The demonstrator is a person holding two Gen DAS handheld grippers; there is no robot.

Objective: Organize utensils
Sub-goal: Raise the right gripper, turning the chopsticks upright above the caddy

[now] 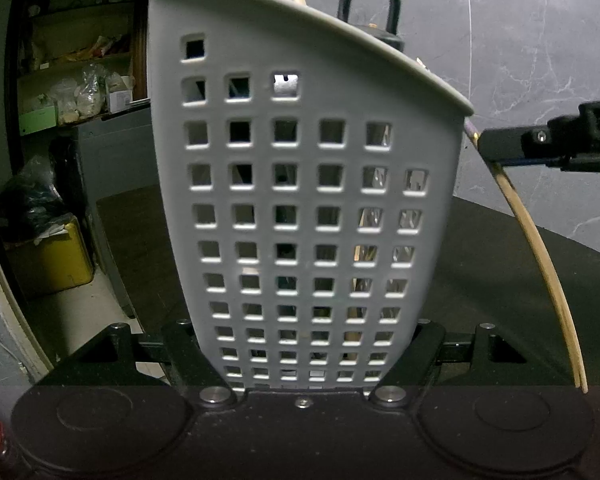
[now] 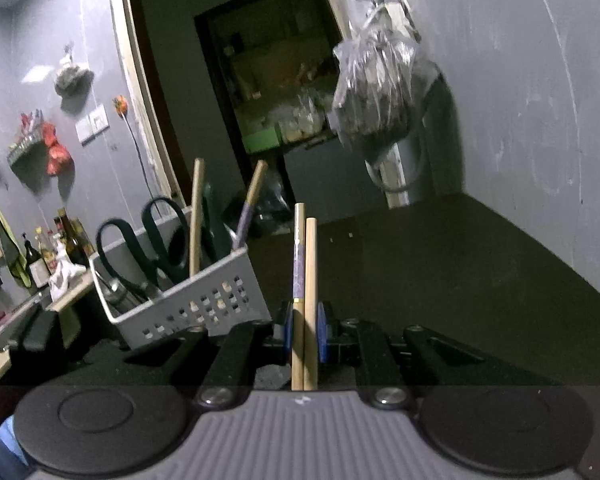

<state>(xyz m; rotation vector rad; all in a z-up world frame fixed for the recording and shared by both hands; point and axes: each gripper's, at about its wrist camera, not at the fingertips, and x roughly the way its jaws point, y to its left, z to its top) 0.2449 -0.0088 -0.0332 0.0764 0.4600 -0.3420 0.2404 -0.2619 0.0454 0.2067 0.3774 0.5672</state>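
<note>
The left tongs [image 1: 306, 354] are clamping the base of a pale grey plastic utensil caddy [image 1: 300, 184], its wall perforated with rows of square holes and its rim curving upward. Black scissor handles [image 1: 370, 8] are poking above that rim. The right tongs [image 2: 305, 328] are pinching a pair of slim, round wooden chopsticks [image 2: 305, 280] between blue pads, one banded in purple, standing upright just right of the caddy over the dark matte surface [image 2: 440, 280].
</note>
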